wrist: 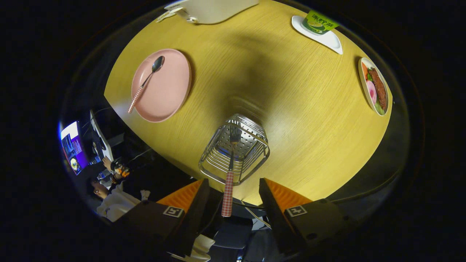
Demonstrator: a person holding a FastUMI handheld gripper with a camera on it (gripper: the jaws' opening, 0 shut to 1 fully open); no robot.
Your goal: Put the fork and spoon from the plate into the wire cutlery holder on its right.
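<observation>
I look straight down on a yellow wooden table (298, 109). The wire cutlery holder (235, 153) stands just ahead of my fingers. The fork (230, 171) stands in it, tines down, its checked handle rising toward me into the gap between my fingers, touching neither. My gripper (233, 189) is open above the holder. Beyond and to the left lies the pink plate (171, 94), and on it the spoon (145, 82) with a checked handle that juts over the plate's near rim.
A green cup on a white tray (333, 38) sits at the far right. A plate of food (375, 87) lies near the right edge. A white object (211, 9) is at the far edge. A person (109, 196) is beyond the table's left edge.
</observation>
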